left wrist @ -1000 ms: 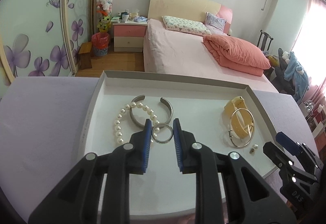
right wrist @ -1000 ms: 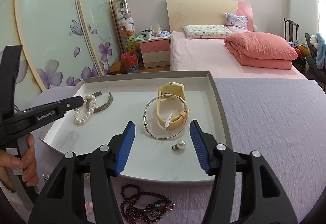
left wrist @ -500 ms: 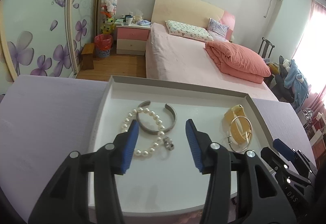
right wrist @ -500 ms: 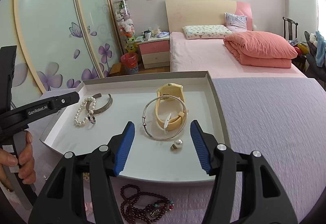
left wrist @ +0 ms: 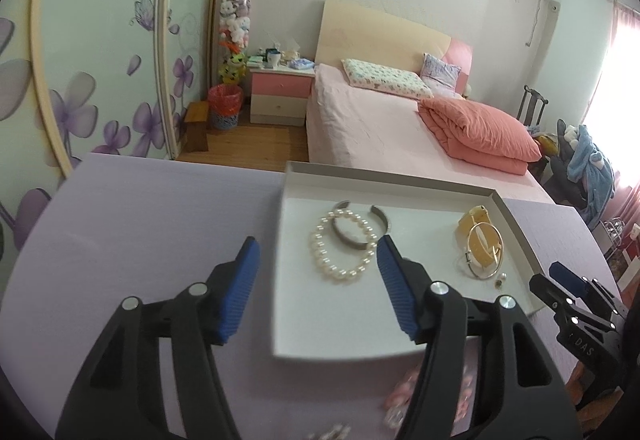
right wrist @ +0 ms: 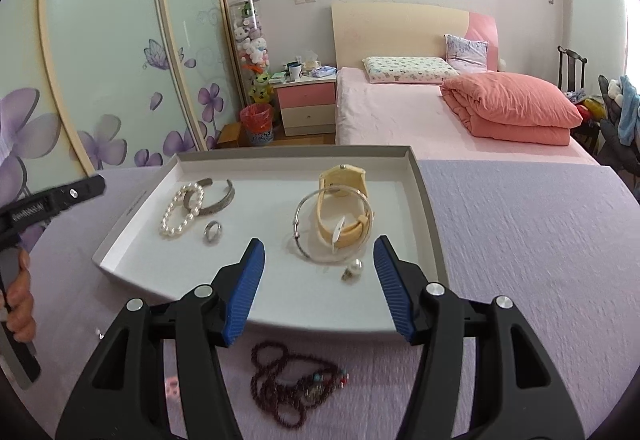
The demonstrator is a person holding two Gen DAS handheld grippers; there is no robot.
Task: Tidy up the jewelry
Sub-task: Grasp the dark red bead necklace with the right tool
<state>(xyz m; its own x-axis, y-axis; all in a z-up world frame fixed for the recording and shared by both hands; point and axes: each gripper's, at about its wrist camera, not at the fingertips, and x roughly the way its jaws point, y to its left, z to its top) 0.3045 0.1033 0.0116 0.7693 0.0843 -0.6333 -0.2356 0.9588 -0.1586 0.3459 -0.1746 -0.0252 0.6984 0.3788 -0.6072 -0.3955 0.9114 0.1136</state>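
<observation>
A shallow white tray point(right wrist: 424, 208) point(left wrist: 516, 228) on the purple table holds a pearl bracelet point(right wrist: 180, 210) point(left wrist: 340, 246), a silver cuff point(right wrist: 218, 198) point(left wrist: 360, 230), a silver ring point(right wrist: 212, 231), a thin bangle point(right wrist: 304, 236) over a yellow watch point(right wrist: 344, 208) point(left wrist: 482, 240), and a pearl earring point(right wrist: 353, 269). My left gripper point(left wrist: 314, 280) is open and empty above the tray's left front part. My right gripper point(right wrist: 318, 280) is open and empty over the tray's front edge. The ring is hidden in the left wrist view.
A dark red bead necklace point(right wrist: 296, 384) lies on the table in front of the tray. Small pink pieces point(left wrist: 404, 392) lie near the tray's front edge. A bed point(right wrist: 420, 116) and a nightstand point(right wrist: 306, 108) stand behind the table.
My left gripper opened, let the silver ring go in the tray beside the pearl bracelet, and drew back and to the left. The right gripper barely moved.
</observation>
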